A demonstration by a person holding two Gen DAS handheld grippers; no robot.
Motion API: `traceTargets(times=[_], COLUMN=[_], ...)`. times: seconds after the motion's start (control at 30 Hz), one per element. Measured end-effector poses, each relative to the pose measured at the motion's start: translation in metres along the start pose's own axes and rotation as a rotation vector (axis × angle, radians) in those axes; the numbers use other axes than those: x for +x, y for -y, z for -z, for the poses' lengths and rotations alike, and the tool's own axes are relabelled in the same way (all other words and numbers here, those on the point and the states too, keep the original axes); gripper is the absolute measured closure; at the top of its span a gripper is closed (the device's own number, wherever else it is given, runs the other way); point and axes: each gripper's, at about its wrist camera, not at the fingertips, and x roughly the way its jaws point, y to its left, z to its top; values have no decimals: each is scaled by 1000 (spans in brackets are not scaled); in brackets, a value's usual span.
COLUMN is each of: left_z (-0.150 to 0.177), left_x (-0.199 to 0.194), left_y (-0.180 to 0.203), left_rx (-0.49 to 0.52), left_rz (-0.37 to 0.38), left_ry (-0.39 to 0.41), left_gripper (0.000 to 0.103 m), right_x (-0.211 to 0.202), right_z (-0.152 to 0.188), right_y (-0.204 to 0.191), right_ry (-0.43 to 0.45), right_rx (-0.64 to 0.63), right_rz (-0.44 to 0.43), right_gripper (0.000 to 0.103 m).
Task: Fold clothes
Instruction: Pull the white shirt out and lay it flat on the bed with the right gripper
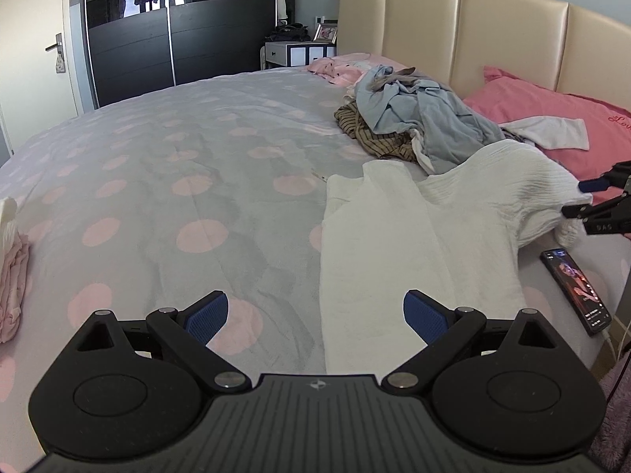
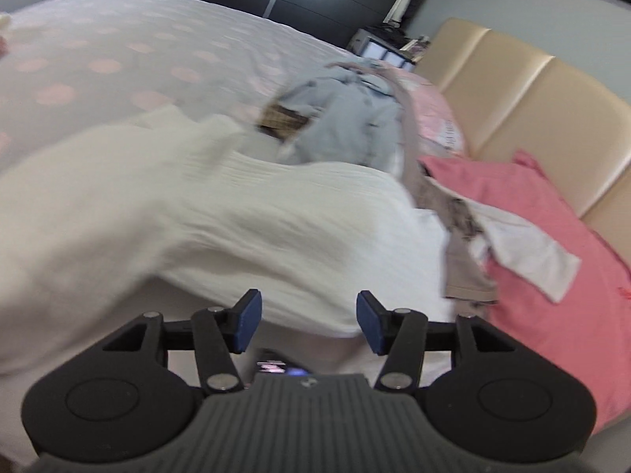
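Lying spread on the polka-dot bedspread point(image 1: 165, 181), the white garment point(image 1: 426, 236) is seen with one side already turned over toward the middle; its ribbed part bulges near the pink pillow point(image 1: 552, 118). Left gripper point(image 1: 315, 317) is held wide apart over the garment's near hem, nothing between the pads. Right gripper point(image 2: 308, 325) is also spread wide, nothing gripped, positioned just above the ribbed edge; that view is blurred. A heap of unfolded clothes point(image 1: 418, 118) is seen beyond the garment. A phone point(image 1: 577, 291) is seen just beside it.
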Motion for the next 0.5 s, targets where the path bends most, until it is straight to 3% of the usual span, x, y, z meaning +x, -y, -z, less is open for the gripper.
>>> traceTargets(times=[0.13, 0.3, 0.33, 0.37, 0.43, 0.5], left_z=[-3, -4, -4, -4, -4, -4], left_x=[12, 22, 24, 25, 25, 24], left_y=[-3, -5, -5, -5, -5, -5], left_rx=[-11, -13, -15, -15, -16, -16], left_rz=[-1, 5, 7, 10, 16, 20], left_ry=[-17, -35, -38, -39, -38, -32], left_gripper=[6, 6, 5, 5, 6, 6], right_x=[18, 36, 39, 42, 47, 43], right_z=[16, 29, 30, 31, 30, 24], right_y=[19, 29, 32, 35, 38, 39], right_ry=[10, -17, -27, -39, -65, -43], right_rx=[-98, -167, -150, -130, -80, -16], right_rz=[159, 200, 190, 178, 141, 104], right_gripper=[32, 35, 45, 66, 96, 97])
